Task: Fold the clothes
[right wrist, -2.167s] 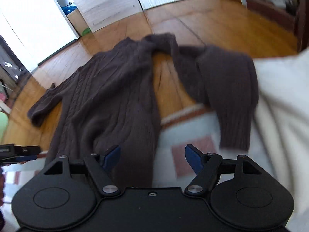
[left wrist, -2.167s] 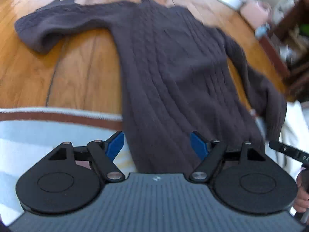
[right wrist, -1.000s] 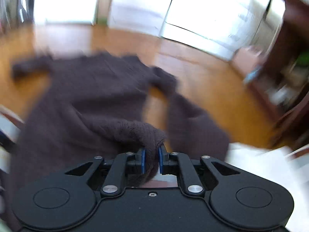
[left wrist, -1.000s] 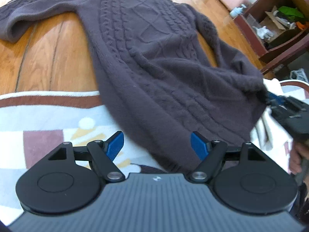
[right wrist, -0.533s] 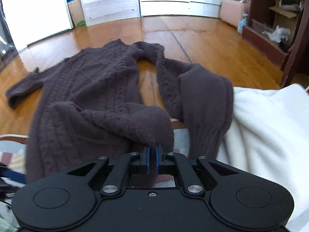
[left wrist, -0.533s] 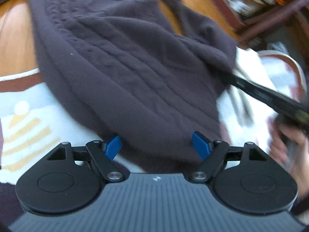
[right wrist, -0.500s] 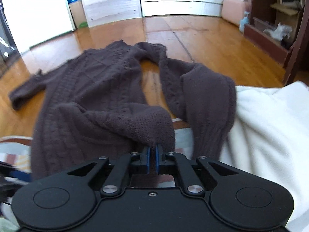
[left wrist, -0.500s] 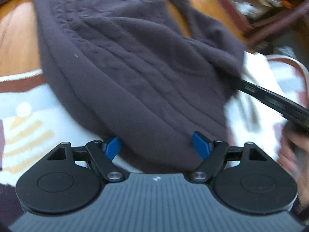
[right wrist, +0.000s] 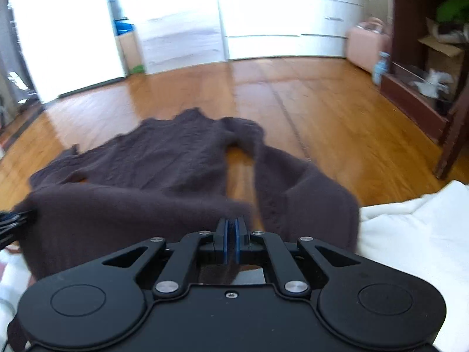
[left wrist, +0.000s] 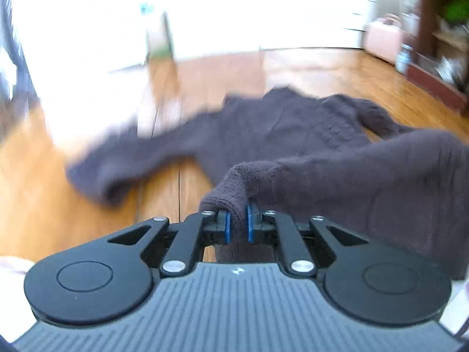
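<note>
Brown knit sweater (left wrist: 293, 135) hem pinched between clenched fingers (left wrist: 226, 228) of both grippers, lifted off floor (right wrist: 322, 111)

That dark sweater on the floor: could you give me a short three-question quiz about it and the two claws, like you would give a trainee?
1. True or false: the left claw is shut on the hem of the brown cable-knit sweater.
2. What does the right claw hold? A) white blanket B) sweater hem C) nothing
3. Fill in: the sweater's far end, with its sleeves, lies on the ______ floor.

Key: 1 true; 2 B; 3 wooden. The white blanket lies loose to the right, touched by neither claw.
</note>
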`<state>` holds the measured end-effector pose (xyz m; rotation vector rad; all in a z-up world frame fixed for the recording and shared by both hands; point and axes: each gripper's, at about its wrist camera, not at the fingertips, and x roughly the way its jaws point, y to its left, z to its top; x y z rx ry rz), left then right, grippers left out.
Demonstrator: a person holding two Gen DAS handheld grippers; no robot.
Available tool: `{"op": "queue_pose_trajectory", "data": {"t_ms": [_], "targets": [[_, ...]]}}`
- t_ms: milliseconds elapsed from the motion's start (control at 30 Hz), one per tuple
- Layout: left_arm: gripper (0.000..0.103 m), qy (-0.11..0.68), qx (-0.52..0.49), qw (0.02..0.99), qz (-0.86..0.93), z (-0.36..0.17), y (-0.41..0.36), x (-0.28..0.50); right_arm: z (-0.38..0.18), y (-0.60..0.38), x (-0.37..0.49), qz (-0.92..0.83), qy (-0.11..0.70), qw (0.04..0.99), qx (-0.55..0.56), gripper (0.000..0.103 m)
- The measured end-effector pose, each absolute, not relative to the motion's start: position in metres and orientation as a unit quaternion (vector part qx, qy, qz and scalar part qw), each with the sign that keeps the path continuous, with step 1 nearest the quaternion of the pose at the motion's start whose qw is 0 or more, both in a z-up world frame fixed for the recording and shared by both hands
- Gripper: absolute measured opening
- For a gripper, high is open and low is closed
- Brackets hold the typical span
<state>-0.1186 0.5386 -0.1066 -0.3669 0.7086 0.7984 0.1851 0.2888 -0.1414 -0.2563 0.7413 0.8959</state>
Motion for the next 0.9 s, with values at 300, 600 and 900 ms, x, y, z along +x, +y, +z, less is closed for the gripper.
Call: {"op": "queue_pose_trajectory", "data": {"t_ms": [300, 600, 900], "targets": [[0.043, 0.379, -0.265, 0.810, 0.360, -0.127, 0.557, -0.124, -0.200, 0.241, 0.186, 0.433, 0.435, 0.790, -0.016, 0.018], [0.059, 0.414, -0.355, 0.803, 0.241, -0.130, 0.531, -0.134, -0.228, 0.255, 0.162, 0.509, 0.490, 0.700, -0.101, 0.050], [0.072, 0.474, -0.223, 0.836, 0.162, -0.126, 0.472, -0.104, -0.244, 0.281, 0.134, 0.517, 0.449, 0.708, -0.173, 0.009]]}}
